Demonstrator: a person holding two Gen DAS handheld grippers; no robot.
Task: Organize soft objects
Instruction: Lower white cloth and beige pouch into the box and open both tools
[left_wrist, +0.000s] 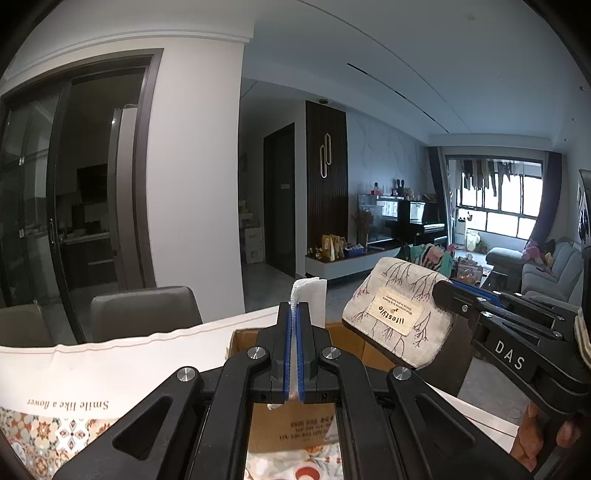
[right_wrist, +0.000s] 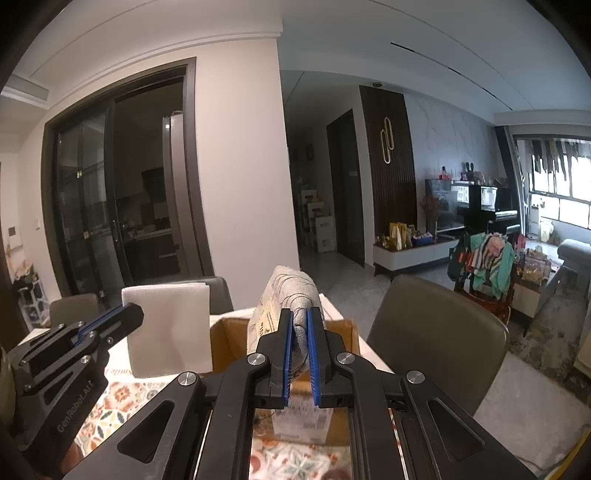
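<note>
My left tool (left_wrist: 294, 314) is clamped on a folded white cloth (left_wrist: 314, 301), held upright above the cardboard box (left_wrist: 243, 341) on the counter (left_wrist: 129, 354). My right tool (right_wrist: 299, 325) is pinched on a beige fabric pouch (right_wrist: 291, 291), also over the box.

Cardboard box (left_wrist: 373, 350): mostly hidden in the left wrist view, behind the left gripper (left_wrist: 294, 317) and the pouch (left_wrist: 399, 317); its inside cannot be seen.
Box label (right_wrist: 301, 413): print too small and blurred to read, partly covered by the right gripper (right_wrist: 300, 325).
Folded white cloth (left_wrist: 314, 299): its lower part is lost between the jaws.
Pouch, right wrist view: near end tucked between the jaws, printed tag only partly showing.
Table (left_wrist: 110, 354): cut off by the bottom edge, under the gripper frame.
Person's hand (left_wrist: 535, 439): only fingers show, at the lower right edge.
</note>
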